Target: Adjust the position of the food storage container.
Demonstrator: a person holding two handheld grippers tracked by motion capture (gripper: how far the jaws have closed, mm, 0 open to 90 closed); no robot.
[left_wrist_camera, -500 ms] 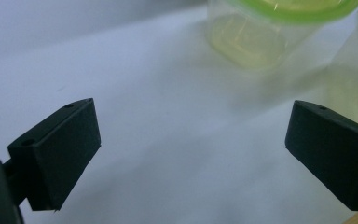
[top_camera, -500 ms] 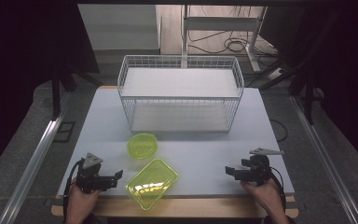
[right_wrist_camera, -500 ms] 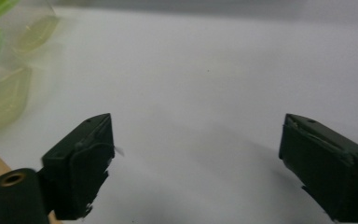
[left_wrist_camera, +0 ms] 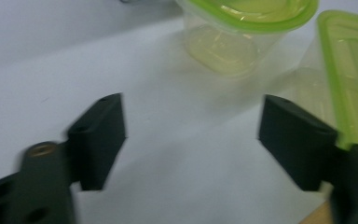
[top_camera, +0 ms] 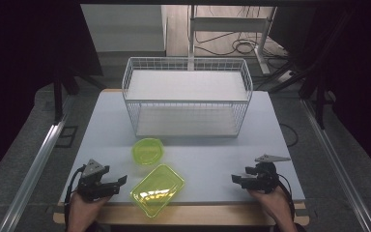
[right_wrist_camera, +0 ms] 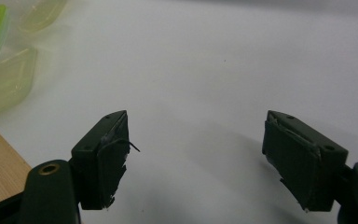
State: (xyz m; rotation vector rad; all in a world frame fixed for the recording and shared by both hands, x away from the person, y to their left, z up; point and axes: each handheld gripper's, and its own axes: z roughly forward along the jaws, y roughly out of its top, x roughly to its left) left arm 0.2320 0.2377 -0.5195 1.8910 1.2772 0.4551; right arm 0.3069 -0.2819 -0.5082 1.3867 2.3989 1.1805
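Two clear containers with lime-green rims sit on the white table (top_camera: 207,154). The small rounded one (top_camera: 147,151) (left_wrist_camera: 242,28) stands mid-table, and the rectangular one (top_camera: 157,189) (left_wrist_camera: 349,84) lies at the front edge. My left gripper (top_camera: 121,180) (left_wrist_camera: 191,135) rests low at the front left, pointing at them. It is open with only bare table between its jaws. At the front right, my right gripper (top_camera: 235,179) (right_wrist_camera: 196,144) points left, open and holding nothing. In the right gripper view the rectangular container (right_wrist_camera: 4,79) lies far off at the upper left.
A white wire basket (top_camera: 187,99) stands at the back centre of the table, open at the top. A wooden strip (right_wrist_camera: 0,158) edges the table's front. Dark floor, metal rails and cables surround the table.
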